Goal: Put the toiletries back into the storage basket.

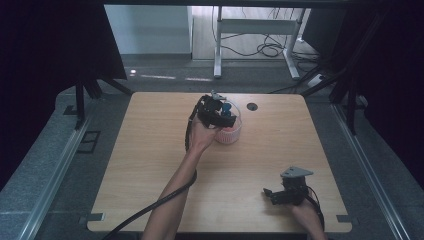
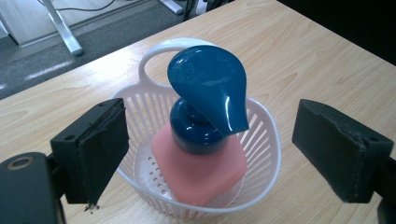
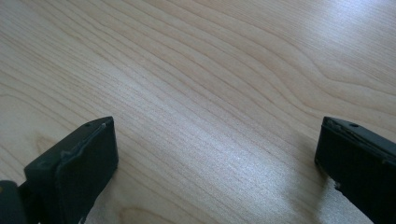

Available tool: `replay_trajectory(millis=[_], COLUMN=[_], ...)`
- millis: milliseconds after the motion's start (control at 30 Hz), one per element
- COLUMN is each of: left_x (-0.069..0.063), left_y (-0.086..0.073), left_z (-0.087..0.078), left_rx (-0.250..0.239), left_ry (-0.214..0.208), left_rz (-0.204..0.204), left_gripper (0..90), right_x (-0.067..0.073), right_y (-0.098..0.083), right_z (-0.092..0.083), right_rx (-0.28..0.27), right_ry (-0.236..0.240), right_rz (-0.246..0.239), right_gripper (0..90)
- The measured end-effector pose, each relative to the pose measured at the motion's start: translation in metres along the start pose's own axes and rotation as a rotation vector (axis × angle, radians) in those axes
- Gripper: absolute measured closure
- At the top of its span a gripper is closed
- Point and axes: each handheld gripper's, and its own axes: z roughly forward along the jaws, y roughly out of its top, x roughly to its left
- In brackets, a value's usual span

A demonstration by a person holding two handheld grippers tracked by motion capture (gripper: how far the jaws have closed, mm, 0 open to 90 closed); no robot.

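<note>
Wood table, bottle sits in basket, both grippers wide

Pale wood-grain table [image 1: 165, 165], rounded corners, smooth and slightly glossy, a small dark grommet hole [image 1: 252, 106] near its far edge. Grey floor around it, dark curtains at both sides, white desk legs [image 1: 218, 45] and loose cables beyond.

My left gripper [image 2: 210, 154] hangs over the white basket [image 2: 273, 140] near the table's far middle. Jaws spread wide, flat black pads either side of the basket, gripping nothing. Basket is slotted plastic, round, with a loop handle and a perforated floor. Inside it stands the pink bottle [image 2: 205, 175], squarish and matte, topped by a glossy dark-blue pump head [image 2: 210, 84] with a teardrop spout.

My right gripper [image 3: 215, 163] is low over bare wood at the near right, jaws wide apart, nothing between them.
</note>
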Motion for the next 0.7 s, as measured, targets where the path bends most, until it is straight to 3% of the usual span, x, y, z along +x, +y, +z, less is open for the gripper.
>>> replay_trajectory(millis=[367, 700], left_x=[0.0, 0.001], left_y=[0.0, -0.005], left_z=[-0.011, -0.02], left_rx=[-0.005, -0.005], left_ry=[-0.035, -0.039], left_rz=[-0.003, -0.009], left_gripper=[10.6, 10.5], right_x=[0.0, 0.0], right_y=[0.0, 0.0], right_z=[0.0, 0.0], right_rx=[0.0, -0.001], right_ry=[0.0, -0.001], right_rz=[0.0, -0.002], right_gripper=[0.0, 0.0])
